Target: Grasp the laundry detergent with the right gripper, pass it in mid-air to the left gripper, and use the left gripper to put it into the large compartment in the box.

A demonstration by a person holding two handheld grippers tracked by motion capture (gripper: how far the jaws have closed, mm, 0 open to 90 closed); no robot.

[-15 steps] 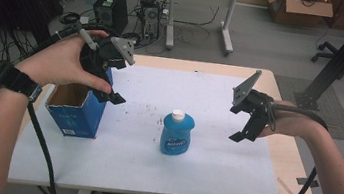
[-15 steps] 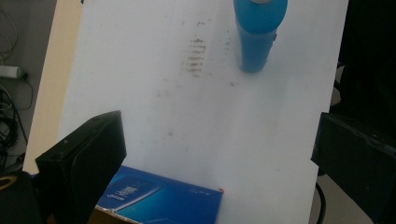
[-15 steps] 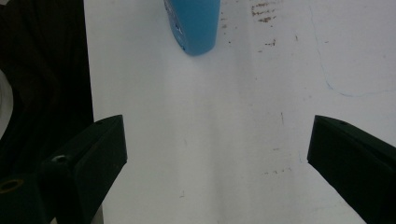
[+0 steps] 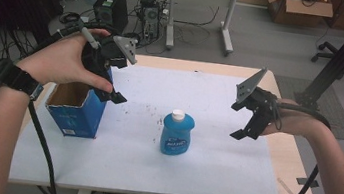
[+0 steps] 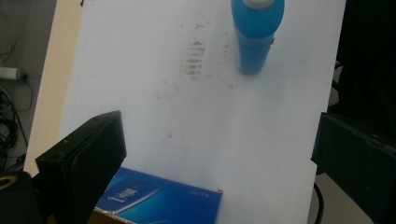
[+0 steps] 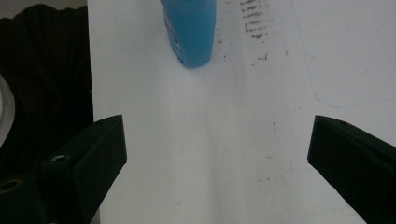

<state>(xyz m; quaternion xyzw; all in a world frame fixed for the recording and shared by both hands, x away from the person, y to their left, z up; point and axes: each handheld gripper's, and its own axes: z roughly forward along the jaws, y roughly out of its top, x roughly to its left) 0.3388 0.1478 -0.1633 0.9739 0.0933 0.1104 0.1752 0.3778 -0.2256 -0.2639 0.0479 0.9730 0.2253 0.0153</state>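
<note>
On the white-topped bench [image 4: 211, 167] a blue bottle [image 4: 177, 133] with a white cap stands upright near the middle. An open blue box [image 4: 76, 109] stands at the bottle's nine o'clock, well apart from it. The left gripper [image 4: 110, 91] hangs over the box's far corner, jaws spread wide with nothing between them. The right gripper [image 4: 247, 122] hovers at the bottle's three o'clock, clear of it, jaws likewise spread and empty.
</note>
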